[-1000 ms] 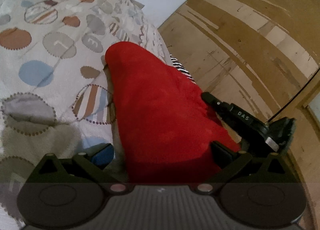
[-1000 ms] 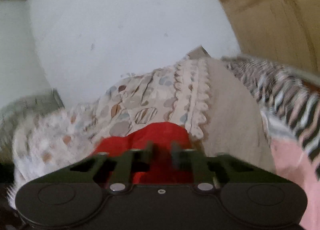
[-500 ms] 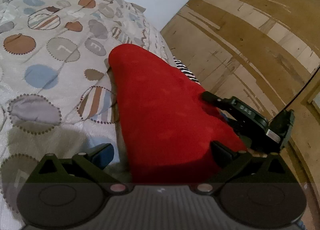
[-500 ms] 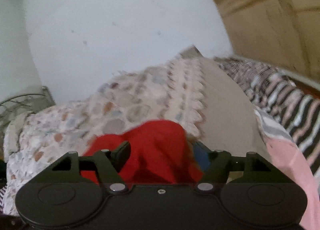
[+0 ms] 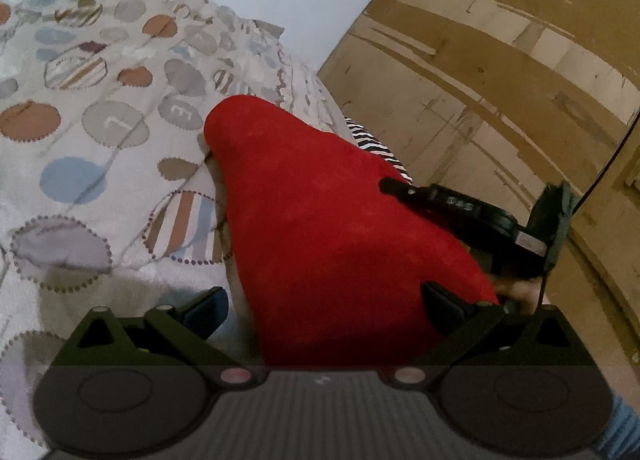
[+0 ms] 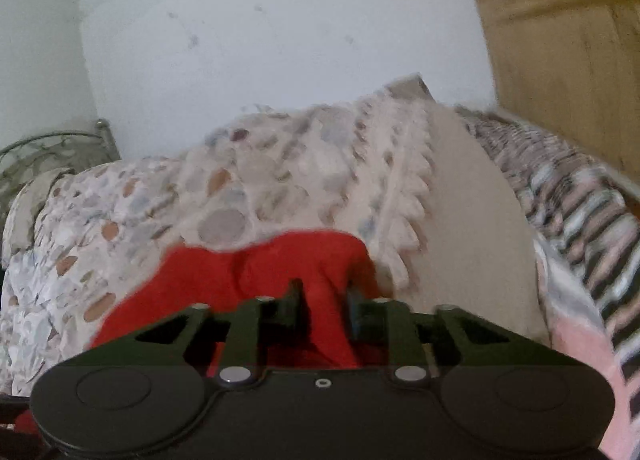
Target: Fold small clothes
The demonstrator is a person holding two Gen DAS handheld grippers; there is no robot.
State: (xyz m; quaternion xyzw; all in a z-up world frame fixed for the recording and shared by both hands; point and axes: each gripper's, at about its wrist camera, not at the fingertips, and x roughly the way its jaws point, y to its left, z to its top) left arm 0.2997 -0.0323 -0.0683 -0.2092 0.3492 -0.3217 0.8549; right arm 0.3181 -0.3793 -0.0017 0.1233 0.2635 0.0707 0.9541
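Note:
A small red garment [image 5: 320,220] lies on the bed's patterned quilt [image 5: 100,120], near the bed's right edge. My left gripper [image 5: 324,304] is open, its fingers wide apart on either side of the garment's near end. My right gripper [image 6: 324,300] has its fingers close together with a fold of the red garment [image 6: 240,284] between them. The right gripper also shows in the left wrist view [image 5: 460,208], at the garment's right edge.
A striped blanket [image 6: 580,212] and a pink cloth [image 6: 576,340] lie to the right on the bed. A wooden wardrobe [image 5: 500,80] stands beside the bed. A white wall [image 6: 280,40] is behind, with a metal headboard [image 6: 52,148] at left.
My right gripper was shut, opened half a second ago, and has now closed on a fold of the red garment. My left gripper stays open and drew back slightly.

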